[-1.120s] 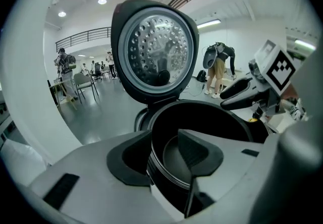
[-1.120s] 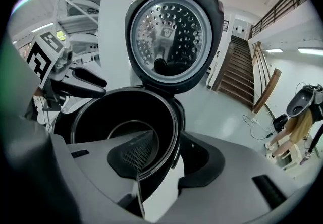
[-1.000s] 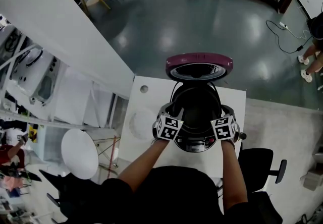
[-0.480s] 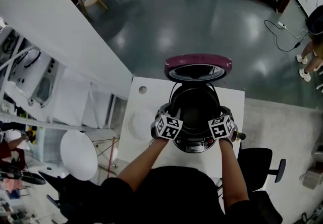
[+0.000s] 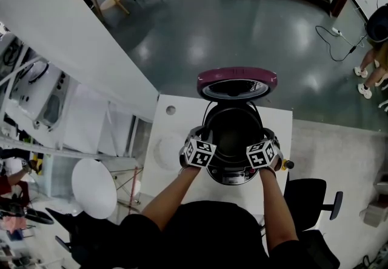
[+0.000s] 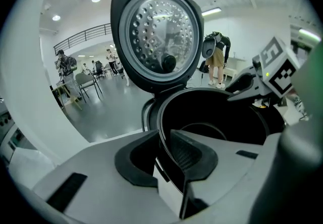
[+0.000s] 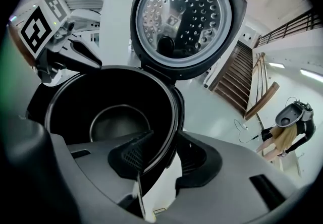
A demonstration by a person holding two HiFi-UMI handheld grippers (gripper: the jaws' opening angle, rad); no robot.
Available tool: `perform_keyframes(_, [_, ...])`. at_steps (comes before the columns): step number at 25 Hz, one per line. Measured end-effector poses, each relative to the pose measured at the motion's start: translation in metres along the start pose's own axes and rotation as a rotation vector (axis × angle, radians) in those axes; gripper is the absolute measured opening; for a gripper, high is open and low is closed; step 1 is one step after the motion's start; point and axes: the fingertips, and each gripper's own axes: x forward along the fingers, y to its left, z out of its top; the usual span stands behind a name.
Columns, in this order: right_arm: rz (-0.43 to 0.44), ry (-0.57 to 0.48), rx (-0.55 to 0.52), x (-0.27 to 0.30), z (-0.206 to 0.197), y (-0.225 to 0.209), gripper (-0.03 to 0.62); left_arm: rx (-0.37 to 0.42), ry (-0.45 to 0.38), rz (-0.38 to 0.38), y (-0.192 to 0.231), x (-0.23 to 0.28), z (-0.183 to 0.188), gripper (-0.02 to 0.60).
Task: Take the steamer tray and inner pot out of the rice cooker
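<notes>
Pinched rim of black round metal inner pot (image 6: 222, 112) with just-closing left gripper (image 6: 165, 153) — only straddled it with half-open right gripper (image 7: 162, 160), probably needing that clamped too before lifting level.

The rice cooker (image 5: 233, 172) stands on a white table (image 5: 173, 131), its maroon lid (image 5: 237, 74) swung upright at the back. The black inner pot (image 5: 233, 134) sits upright inside it.

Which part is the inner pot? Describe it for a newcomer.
On the white table stands a rice cooker with its maroon lid raised. The inner pot is the black bowl sunk inside its body, smooth and hollow, unlike the silvery dimpled plate under the lid.
</notes>
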Motion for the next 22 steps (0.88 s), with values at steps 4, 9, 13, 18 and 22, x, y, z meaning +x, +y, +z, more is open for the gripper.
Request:
perform_keyframes(4, [-0.016,-0.002,-0.026,0.003,0.005,-0.002,0.133,0.022,0.012,0.036,0.001,0.004,-0.001,0.154])
perform_keyframes(9, [0.008,0.049,-0.071,0.016,-0.003,0.004,0.186,0.067,0.049,0.024,-0.002,0.016,-0.006,0.215])
perform_keyframes(13, [-0.033,0.047,-0.11,0.017,0.0,0.001,0.186,0.094,0.059,0.037,0.0,0.018,-0.008,0.213])
perform_keyframes(18, [-0.043,0.016,-0.084,0.012,0.006,-0.002,0.184,0.088,0.042,0.062,0.002,0.011,-0.002,0.163])
perform_keyframes(22, [-0.049,0.013,-0.075,0.01,0.009,-0.005,0.184,0.1,0.034,0.066,0.002,0.007,0.004,0.125])
